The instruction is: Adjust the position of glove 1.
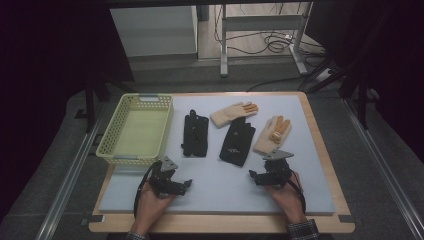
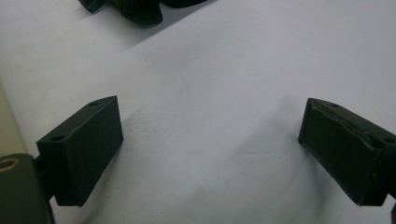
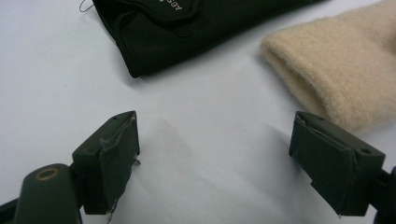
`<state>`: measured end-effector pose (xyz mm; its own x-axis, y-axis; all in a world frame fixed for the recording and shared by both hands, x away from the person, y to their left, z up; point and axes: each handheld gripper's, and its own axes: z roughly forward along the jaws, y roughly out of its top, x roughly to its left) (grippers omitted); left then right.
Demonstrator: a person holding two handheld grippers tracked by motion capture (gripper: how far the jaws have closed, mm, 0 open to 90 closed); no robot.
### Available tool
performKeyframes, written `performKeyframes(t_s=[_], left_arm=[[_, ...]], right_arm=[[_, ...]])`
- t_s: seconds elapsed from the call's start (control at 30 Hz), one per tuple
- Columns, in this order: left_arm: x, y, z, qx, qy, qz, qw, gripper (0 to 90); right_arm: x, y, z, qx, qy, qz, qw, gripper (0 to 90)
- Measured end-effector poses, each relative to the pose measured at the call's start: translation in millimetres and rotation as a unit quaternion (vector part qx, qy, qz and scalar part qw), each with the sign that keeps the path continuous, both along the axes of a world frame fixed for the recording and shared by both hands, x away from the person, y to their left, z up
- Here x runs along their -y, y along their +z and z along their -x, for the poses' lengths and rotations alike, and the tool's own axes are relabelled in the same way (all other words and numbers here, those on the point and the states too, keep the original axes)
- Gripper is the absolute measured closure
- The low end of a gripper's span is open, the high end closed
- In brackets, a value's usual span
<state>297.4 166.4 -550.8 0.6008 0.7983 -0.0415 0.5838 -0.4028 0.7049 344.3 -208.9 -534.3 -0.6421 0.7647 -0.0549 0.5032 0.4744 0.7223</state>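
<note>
two black gloves (image 1: 237, 142) and two cream, orange-fingered gloves (image 1: 272, 134) lie flat on the pale mat.

Low in the high view, each of the person's hands carries a black gripper. The left gripper (image 1: 186, 184) and the right gripper (image 1: 254, 176) each bear a grey three-cornered plate on top, and a black cable loops back from each over the hand. A checked cuff (image 1: 302, 229) shows at the lower right edge. In the gripper views the jaws are matt black blocks with small screw holes; the right gripper's pads are frayed at the edges, and a brass-ringed hole sits at lower left.
</note>
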Motion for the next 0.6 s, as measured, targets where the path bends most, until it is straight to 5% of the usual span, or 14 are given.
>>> performKeyframes(t_s=[0.6], left_arm=[[0.0, -0.2, 0.0, 0.000, 0.001, 0.003, 1.0000, 6.5]], right_arm=[[-0.2, -0.1, -0.3, -0.001, -0.004, 0.001, 1.0000, 13.9]])
